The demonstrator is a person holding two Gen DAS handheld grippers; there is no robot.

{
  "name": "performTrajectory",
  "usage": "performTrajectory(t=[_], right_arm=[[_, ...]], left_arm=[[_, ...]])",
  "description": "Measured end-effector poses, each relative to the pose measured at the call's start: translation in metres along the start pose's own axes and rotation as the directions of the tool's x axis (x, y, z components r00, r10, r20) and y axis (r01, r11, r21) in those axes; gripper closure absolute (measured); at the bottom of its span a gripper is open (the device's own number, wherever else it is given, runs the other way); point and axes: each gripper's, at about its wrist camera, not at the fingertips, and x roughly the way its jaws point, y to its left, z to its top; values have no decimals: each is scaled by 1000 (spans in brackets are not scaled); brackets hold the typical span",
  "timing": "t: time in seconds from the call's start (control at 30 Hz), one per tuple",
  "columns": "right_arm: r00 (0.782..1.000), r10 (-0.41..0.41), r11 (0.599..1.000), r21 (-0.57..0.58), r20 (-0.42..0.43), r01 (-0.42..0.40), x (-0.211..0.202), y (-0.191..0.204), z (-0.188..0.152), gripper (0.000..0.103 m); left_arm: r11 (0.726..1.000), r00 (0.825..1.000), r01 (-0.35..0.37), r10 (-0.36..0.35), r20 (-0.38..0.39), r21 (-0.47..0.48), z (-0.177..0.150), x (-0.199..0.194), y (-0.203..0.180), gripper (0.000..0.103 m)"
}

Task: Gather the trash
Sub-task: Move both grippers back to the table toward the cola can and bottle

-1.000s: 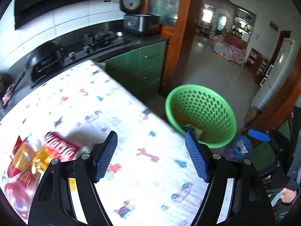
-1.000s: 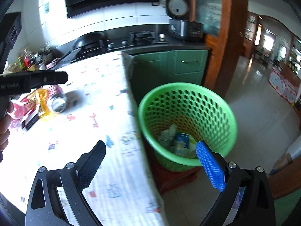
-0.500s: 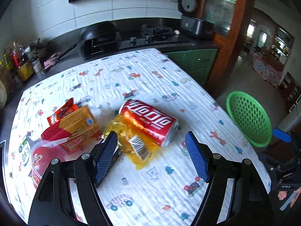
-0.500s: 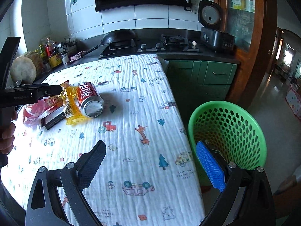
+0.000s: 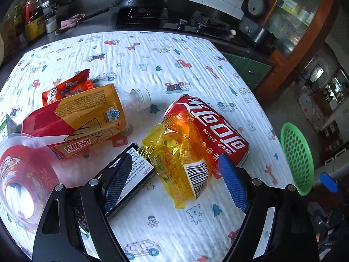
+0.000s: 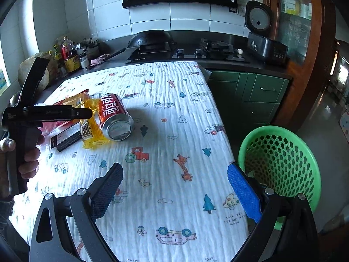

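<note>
Trash pile left on bench (image 5: pixel 196 50), centre-left of left wrist view: soda can (image 5: pixel 209 128), yellow wrapper (image 5: pixel 176 152), juice carton (image 5: pixel 76 120), black box (image 5: pixel 135 170), cup (image 5: pixel 19 174). Green basket (image 6: pixel 281 163) off bench's lower right edge; contents hidden. Left gripper (image 5: pixel 174 183) jaws have just been widening, spread, empty, straddling yellow wrapper. Right gripper (image 6: pixel 174 192) released, empty.

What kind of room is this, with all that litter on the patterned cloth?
Most likely a home kitchen. A gas hob and a black wok sit on the dark counter behind the table, a rice cooker stands at the counter's end, and sauce bottles cluster by the tiled wall.
</note>
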Motion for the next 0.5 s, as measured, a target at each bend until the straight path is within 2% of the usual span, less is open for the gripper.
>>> performTrajectory(t=[0.23,0.5], right_arm=[[1000,7,1000,-17,-11,-7,14,4,11,9],[999,18,999,-48,-34,-19,32,14,23,10]], left_arm=[[996,997,76,-77,-12,-55,1,15,13,26],[994,993,113,-113,11,-5,1,17,10,47]])
